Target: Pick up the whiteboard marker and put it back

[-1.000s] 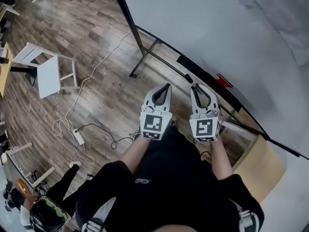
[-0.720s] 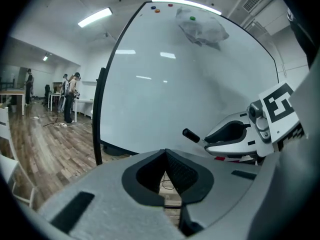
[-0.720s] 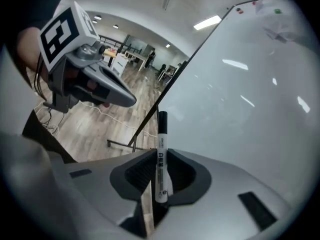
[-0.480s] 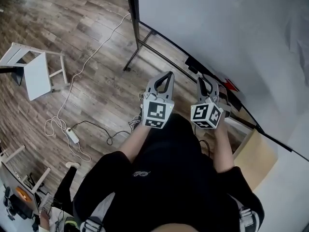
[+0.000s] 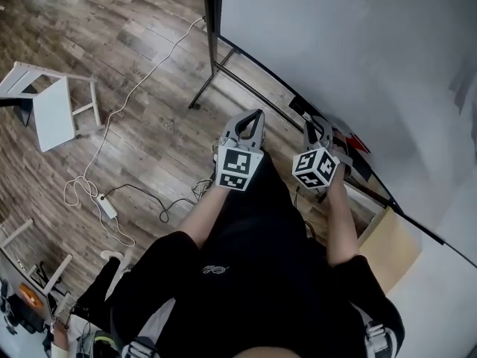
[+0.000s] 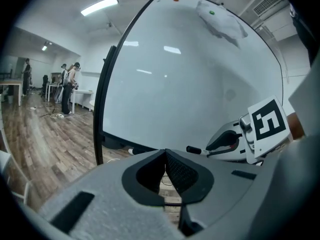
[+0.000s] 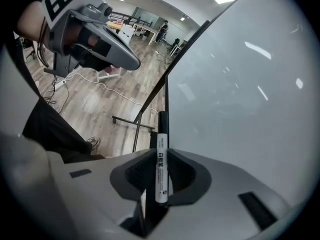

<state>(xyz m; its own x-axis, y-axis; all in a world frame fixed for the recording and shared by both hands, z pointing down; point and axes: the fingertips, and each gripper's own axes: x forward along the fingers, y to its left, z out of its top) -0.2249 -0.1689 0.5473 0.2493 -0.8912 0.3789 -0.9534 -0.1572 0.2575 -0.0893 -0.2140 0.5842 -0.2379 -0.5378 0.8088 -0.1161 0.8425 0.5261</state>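
The whiteboard marker [image 7: 161,170], white-bodied with a black cap, stands clamped between the pads of my right gripper [image 7: 161,156], its cap sticking out ahead towards the whiteboard's lower edge. In the head view the right gripper [image 5: 316,127] points down at the board's ledge [image 5: 337,134], and I cannot make out the marker there. From the left gripper view the marker's black cap [image 6: 194,149] pokes out of the right gripper's jaws. My left gripper [image 6: 165,154] is shut with nothing in it and hovers beside the right one [image 5: 256,115].
A large whiteboard [image 5: 358,51] on a black stand [image 5: 212,66] fills the right side. A red item [image 5: 356,142] lies on its ledge. A white stool [image 5: 52,114], a cable with a power strip [image 5: 106,206] and a wooden box [image 5: 391,245] are on the floor. People stand far off [image 6: 67,81].
The right gripper has rolled and tipped downward towards the board's ledge, still gripping the marker. The left gripper has shifted slightly along with it.
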